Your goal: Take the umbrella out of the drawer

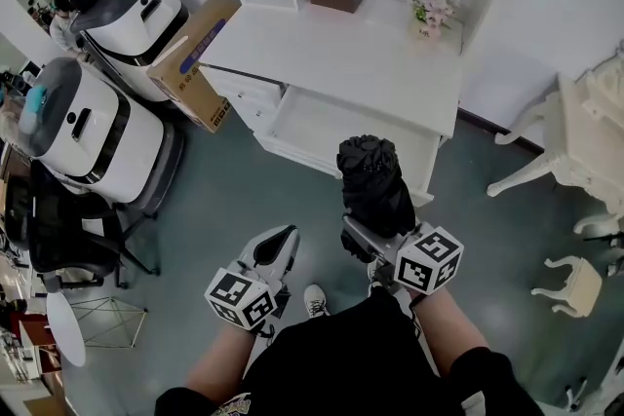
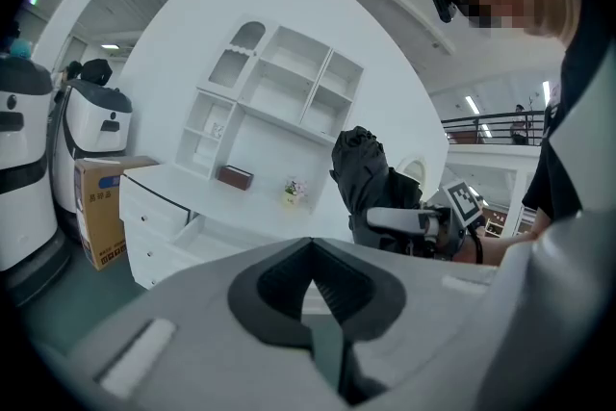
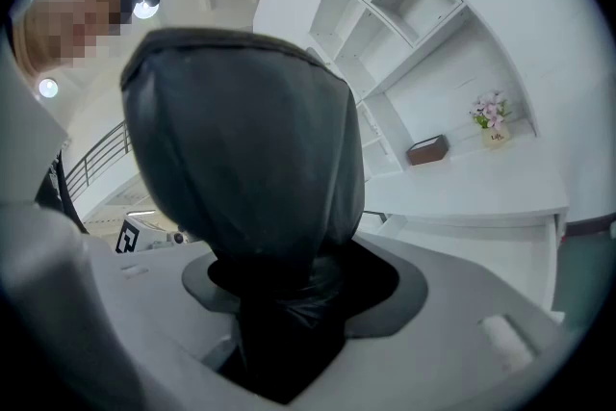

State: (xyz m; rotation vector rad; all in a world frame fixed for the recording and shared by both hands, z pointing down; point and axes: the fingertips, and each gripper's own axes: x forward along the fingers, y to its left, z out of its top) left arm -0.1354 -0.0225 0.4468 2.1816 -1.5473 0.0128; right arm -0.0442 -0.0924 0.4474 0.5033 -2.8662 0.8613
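Before the open drawer (image 1: 330,127) beside a cardboard box (image 1: 194,63), right gripper (image 1: 365,243) holds umbrella (image 1: 371,178)

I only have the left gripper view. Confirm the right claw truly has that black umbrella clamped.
Observer: Yes; the right gripper view shows the right claw shut on the folded umbrella, at its narrow gathered end.
Operator: Report what's inside the drawer.
Observer: The head view looks into the open drawer: the part showing is bare white, nothing in it.
Operator: Give my left claw's position.
Observer: Head view: the left claw sits low, left of the right one, over the floor, clear of the umbrella.
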